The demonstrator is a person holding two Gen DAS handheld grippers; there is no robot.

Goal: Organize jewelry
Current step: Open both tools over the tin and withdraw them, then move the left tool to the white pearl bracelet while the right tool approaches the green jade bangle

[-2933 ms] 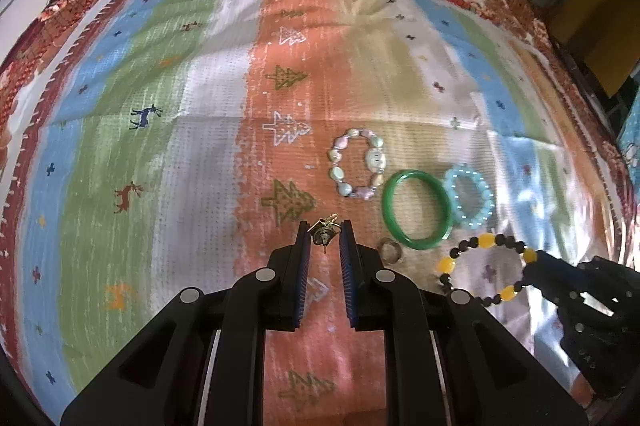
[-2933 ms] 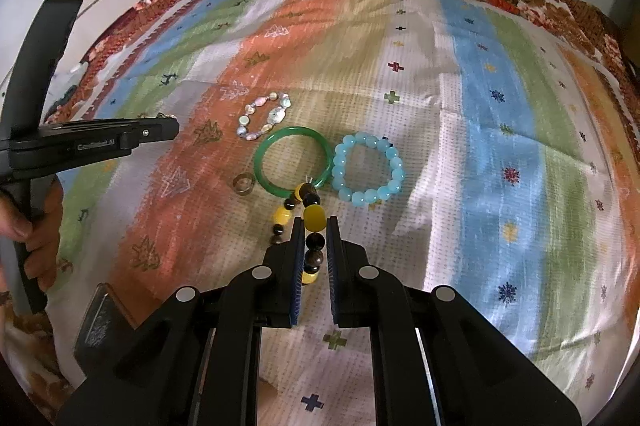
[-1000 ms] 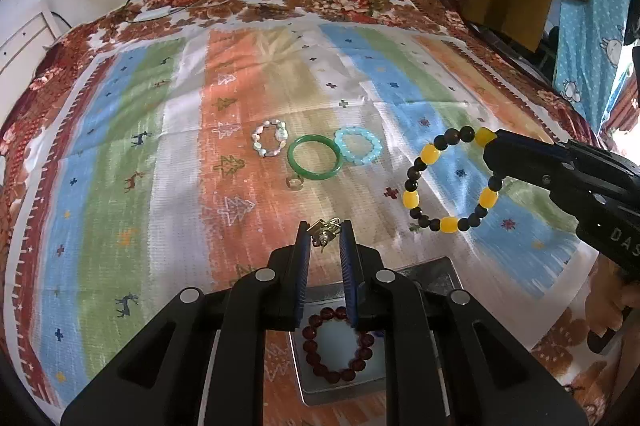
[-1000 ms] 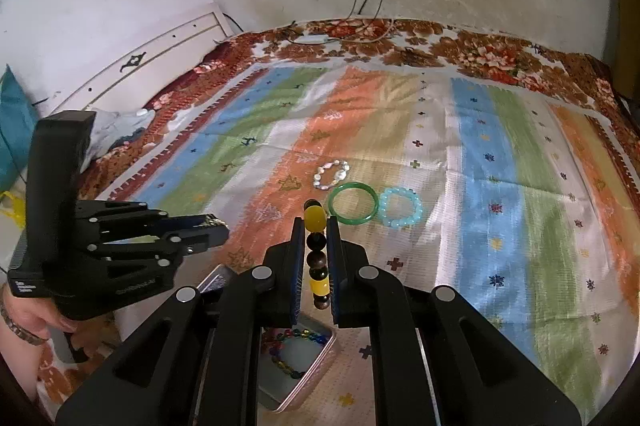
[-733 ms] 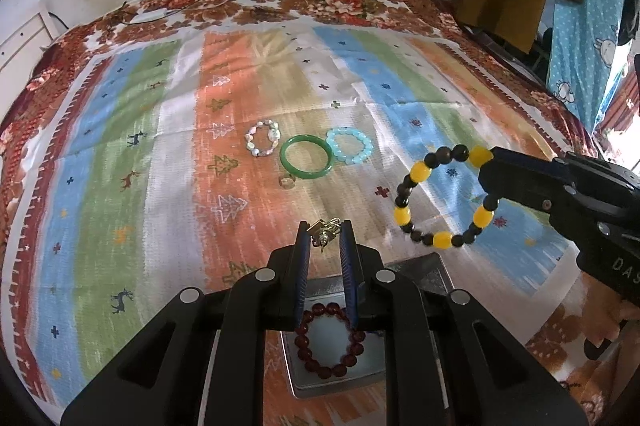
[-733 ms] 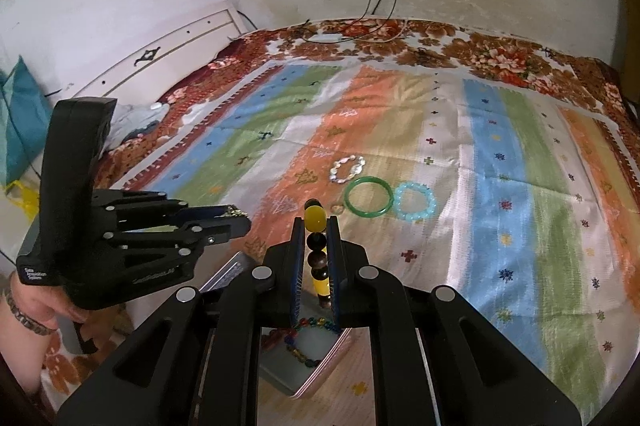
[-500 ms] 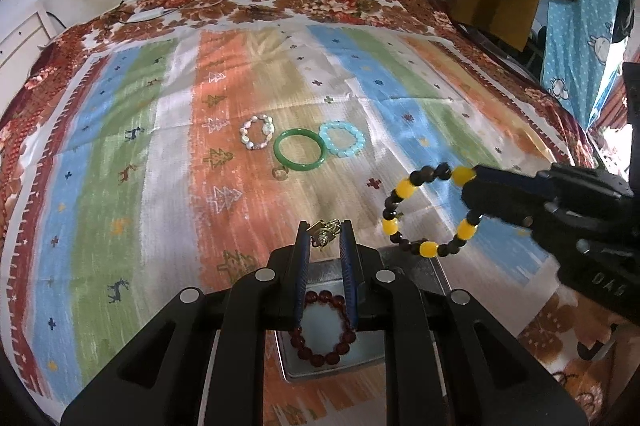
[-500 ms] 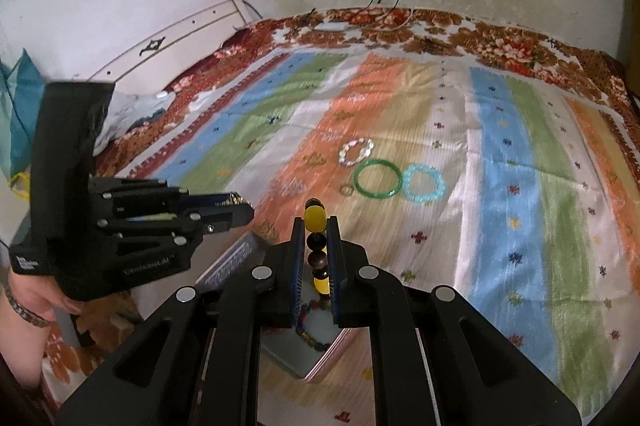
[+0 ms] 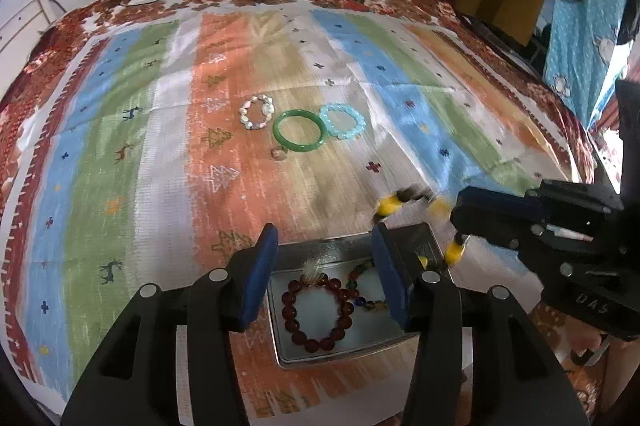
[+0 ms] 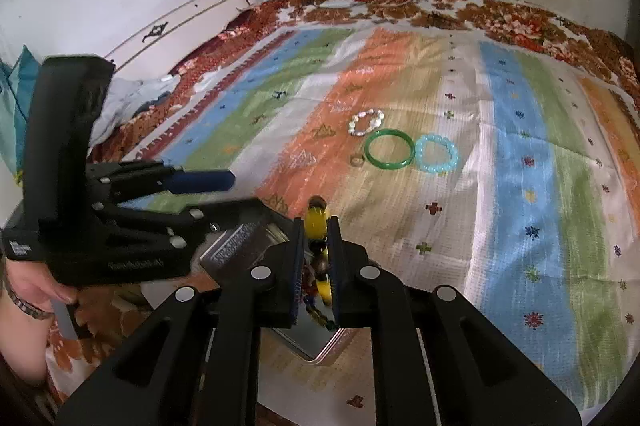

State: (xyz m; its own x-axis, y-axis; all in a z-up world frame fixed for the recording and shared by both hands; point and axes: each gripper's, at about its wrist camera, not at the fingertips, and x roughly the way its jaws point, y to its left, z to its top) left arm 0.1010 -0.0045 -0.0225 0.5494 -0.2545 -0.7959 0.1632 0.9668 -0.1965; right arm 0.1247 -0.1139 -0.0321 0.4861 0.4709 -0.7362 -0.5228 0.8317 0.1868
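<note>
My left gripper [image 9: 324, 242] is open over a metal tray [image 9: 320, 354] near the bed's front edge. A small gold piece [image 9: 311, 270], blurred, is at the tray's far end below it. The tray holds a dark red bead bracelet [image 9: 318, 310] and a multicoloured bead string [image 9: 362, 300]. My right gripper [image 10: 316, 230] is shut on a yellow and black bead bracelet [image 10: 316, 220], which also shows blurred in the left wrist view [image 9: 416, 205], over the tray's right rim.
On the striped bedspread lie a pearl bracelet [image 9: 257, 111], a green bangle [image 9: 298, 133], a pale blue bead bracelet [image 9: 343, 121] and a small ring [image 9: 279, 153]. A headboard [image 10: 180, 21] is at the left, a blue curtain [image 9: 580, 5] at the right.
My left gripper has opened and let go of the small gold piece, which now lies in the tray. My right gripper has carried the yellow and black bracelet down toward the tray.
</note>
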